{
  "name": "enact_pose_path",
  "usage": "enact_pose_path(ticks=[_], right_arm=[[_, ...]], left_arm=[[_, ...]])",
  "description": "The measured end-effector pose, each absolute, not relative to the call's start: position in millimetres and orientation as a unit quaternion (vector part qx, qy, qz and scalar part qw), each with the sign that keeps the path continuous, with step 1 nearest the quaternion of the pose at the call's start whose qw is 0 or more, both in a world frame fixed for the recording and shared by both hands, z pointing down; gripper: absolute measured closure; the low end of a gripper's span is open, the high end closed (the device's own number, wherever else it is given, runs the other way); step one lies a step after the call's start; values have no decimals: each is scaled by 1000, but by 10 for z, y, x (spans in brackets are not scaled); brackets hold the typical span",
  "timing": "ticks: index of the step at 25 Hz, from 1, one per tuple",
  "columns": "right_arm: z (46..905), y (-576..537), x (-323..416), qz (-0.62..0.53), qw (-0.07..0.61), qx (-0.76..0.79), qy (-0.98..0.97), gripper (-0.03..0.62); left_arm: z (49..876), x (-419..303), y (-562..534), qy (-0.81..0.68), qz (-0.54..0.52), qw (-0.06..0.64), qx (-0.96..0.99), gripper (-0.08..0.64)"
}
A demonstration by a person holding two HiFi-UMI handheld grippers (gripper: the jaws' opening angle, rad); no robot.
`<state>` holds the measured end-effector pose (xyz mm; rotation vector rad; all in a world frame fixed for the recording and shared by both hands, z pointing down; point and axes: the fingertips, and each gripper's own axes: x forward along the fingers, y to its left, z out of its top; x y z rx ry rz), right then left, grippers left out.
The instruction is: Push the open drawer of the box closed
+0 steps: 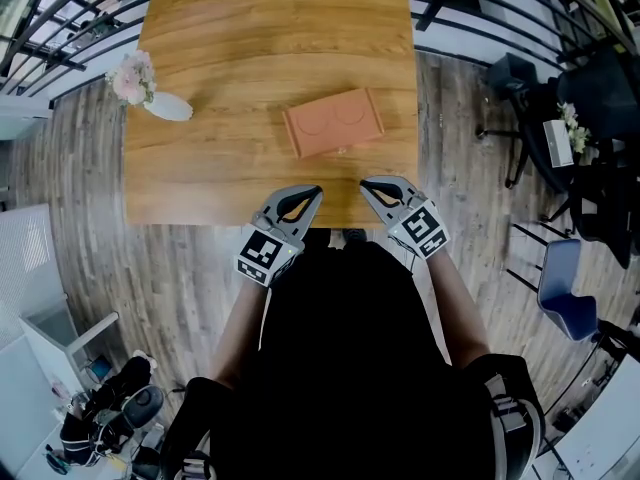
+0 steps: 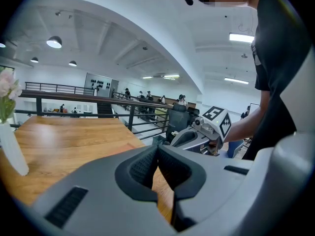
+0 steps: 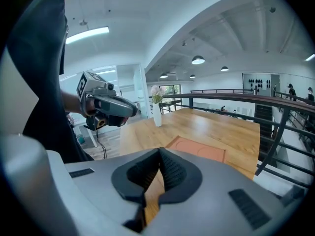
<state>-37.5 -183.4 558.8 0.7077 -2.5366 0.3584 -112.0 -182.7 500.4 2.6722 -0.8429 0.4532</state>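
The box [image 1: 333, 121] lies flat around the middle of the table [image 1: 200, 28], at 12 o'clock from both grippers and well apart from them. There are two round outlines on its top. A little tab [image 1: 342, 150] pokes out at its 6 o'clock edge. It might be the drawer, but honestly it's too small to tell how far it's out.

A white vase [image 1: 168, 106] stands at the box's 9 o'clock near the table edge, with pink flowers [image 1: 133, 76] in it.

The left gripper [image 1: 314, 194] has its jaws pressed together on nothing. The right gripper [image 1: 366, 185] is the same. Both are at the table's near edge.

The room has a plank floor [image 1: 60, 168], a black railing [image 1: 60, 28] at 11 o'clock and a blue chair [image 1: 565, 293] at 4 o'clock.
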Motion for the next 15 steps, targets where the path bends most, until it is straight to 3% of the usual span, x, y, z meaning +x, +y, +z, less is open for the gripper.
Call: enact_pose_path(ticks=[15], right_arm=[[5481,-1661,-214,113,214,247,-938,578]], left_arm=[[4964,-957,-1591,-319,160,147,922,537]])
